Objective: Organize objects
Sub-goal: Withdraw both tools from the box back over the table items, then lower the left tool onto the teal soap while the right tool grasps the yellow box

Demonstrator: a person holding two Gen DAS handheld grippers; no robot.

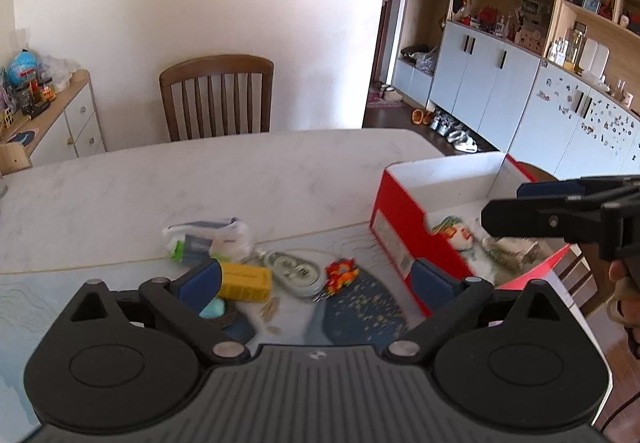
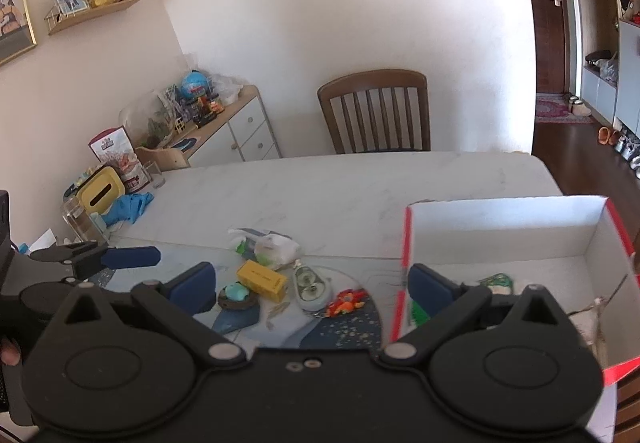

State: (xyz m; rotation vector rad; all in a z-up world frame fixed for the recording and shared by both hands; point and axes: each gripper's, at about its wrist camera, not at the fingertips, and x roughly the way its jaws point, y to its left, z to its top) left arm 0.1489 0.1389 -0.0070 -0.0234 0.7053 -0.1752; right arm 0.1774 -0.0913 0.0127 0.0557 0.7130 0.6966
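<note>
Small items lie together on the marble table [image 1: 200, 179]: a yellow box [image 1: 246, 281], a plastic bag of packets [image 1: 208, 239], a clear oval case [image 1: 294, 269], an orange-red toy [image 1: 340, 275] and a teal round piece [image 1: 212, 309]. A red box with white inside [image 1: 400, 227] stands to their right, holding a doll-face toy [image 1: 460, 233] and other bits. My left gripper [image 1: 316, 283] hangs open over the items, holding nothing. My right gripper [image 2: 312, 285] is open too, straddling the red box's [image 2: 500, 231] left wall above the toy [image 2: 346, 301].
A wooden chair [image 1: 216, 99] stands at the table's far side. At the table's far left are a yellow tissue holder [image 2: 100, 195], a blue cloth [image 2: 130, 205] and a glass [image 2: 154, 173]. A sideboard [image 2: 240, 131] lines the wall, and cabinets [image 1: 480, 79] run along the right.
</note>
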